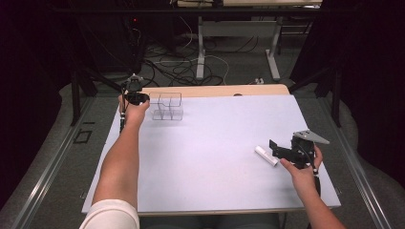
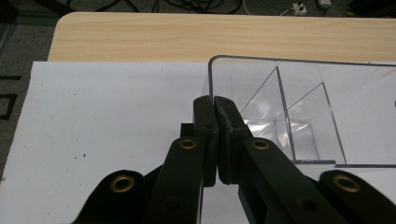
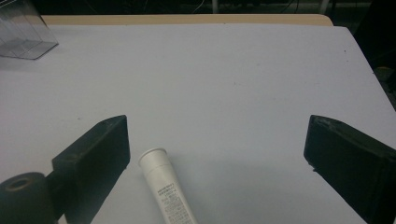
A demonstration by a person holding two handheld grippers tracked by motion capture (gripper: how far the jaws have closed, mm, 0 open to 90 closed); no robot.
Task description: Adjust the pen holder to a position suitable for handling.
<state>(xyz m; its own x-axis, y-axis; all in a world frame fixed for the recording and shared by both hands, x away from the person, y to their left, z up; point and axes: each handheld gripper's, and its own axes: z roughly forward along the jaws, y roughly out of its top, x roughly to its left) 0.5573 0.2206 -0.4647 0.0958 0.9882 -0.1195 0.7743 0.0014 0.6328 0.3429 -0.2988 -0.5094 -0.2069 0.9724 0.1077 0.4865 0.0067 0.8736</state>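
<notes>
At upper left of the high view, the left gripper [image 1: 143, 98] jaws pinch the clear organizer [image 1: 168, 106] wall; the right gripper [image 1: 278, 151] jaws stand spread around the white tube [image 1: 265, 155]

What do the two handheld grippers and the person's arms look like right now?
Both grippers, the left gripper and the right gripper, are black, with two flat jaws on linkage arms with brass-coloured rivets. The right one carries a grey three-cornered plate on top. The person wears a white short sleeve; the forearms are bare.
</notes>
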